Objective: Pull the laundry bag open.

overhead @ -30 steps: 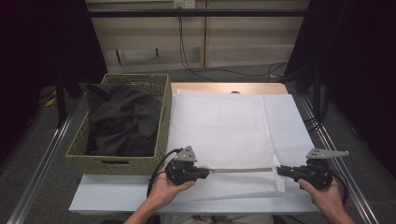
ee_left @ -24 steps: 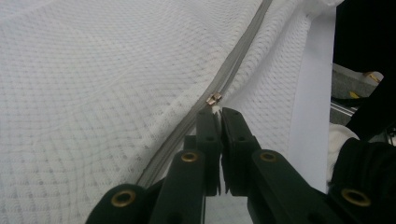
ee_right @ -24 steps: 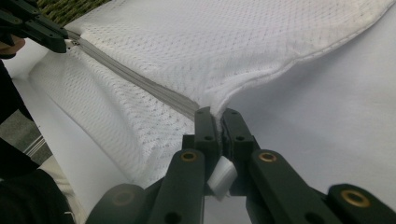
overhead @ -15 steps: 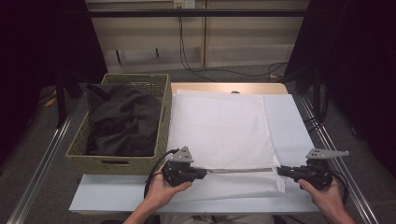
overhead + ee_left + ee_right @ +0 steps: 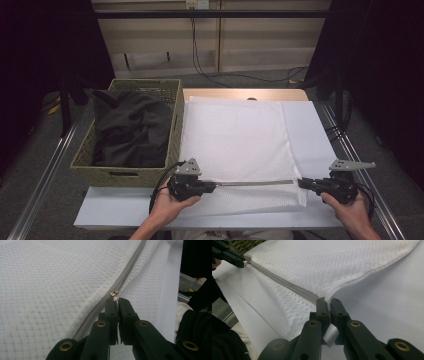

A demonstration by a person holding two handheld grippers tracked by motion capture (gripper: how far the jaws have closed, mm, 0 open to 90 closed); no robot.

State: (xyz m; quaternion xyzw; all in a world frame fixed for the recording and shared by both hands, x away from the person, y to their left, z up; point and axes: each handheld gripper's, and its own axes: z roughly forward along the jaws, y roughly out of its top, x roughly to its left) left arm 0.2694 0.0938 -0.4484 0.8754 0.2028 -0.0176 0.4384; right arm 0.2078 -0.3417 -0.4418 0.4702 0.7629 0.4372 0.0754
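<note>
High view looks forward and down from above the person's side, well back. Each gripper view sits close behind its own jaws, facing along the grey zipper (image 5: 105,302) of the white mesh cover (image 5: 235,140), which all three share.

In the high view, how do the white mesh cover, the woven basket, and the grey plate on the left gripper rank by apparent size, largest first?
1. white mesh cover
2. woven basket, smaller than the cover
3. grey plate on the left gripper, by far the smallest
</note>
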